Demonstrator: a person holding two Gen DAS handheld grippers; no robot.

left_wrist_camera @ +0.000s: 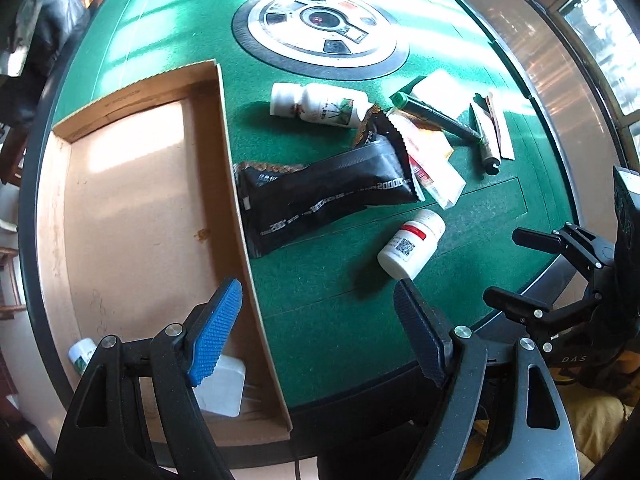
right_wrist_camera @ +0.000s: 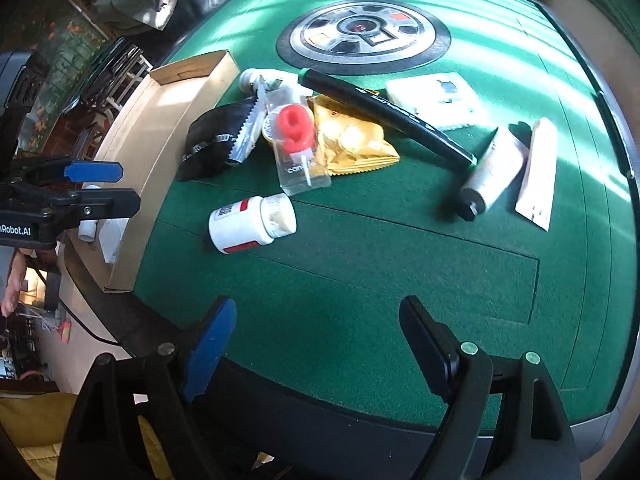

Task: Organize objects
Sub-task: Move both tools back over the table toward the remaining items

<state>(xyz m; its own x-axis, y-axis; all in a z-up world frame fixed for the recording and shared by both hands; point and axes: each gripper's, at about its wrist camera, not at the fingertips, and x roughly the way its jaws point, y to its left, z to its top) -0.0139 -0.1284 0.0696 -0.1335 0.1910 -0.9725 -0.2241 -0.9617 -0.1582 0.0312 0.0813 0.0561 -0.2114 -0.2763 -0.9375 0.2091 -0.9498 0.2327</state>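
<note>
- Your left gripper (left_wrist_camera: 318, 334) is spread wide and holds nothing, hovering over the cardboard tray's (left_wrist_camera: 132, 208) right wall, low in the frame.
- Your right gripper (right_wrist_camera: 316, 338) is also agape and empty.
- The white pill bottle (right_wrist_camera: 250, 224) lies on green felt, above and left of the right fingers, well apart.

Two wrist fisheye views, both looking down and forward across the table (left_wrist_camera: 328, 320) from its near edge.

The left wrist view sits above the cardboard tray (left_wrist_camera: 132, 208), facing the table centre. The right wrist view sits further right, with the tray (right_wrist_camera: 160, 128) at its left. Both share the red-banded white bottle (left_wrist_camera: 412, 244) (right_wrist_camera: 248, 226), the clutter pile and the round centre panel (left_wrist_camera: 320, 24) (right_wrist_camera: 364, 32).
</note>
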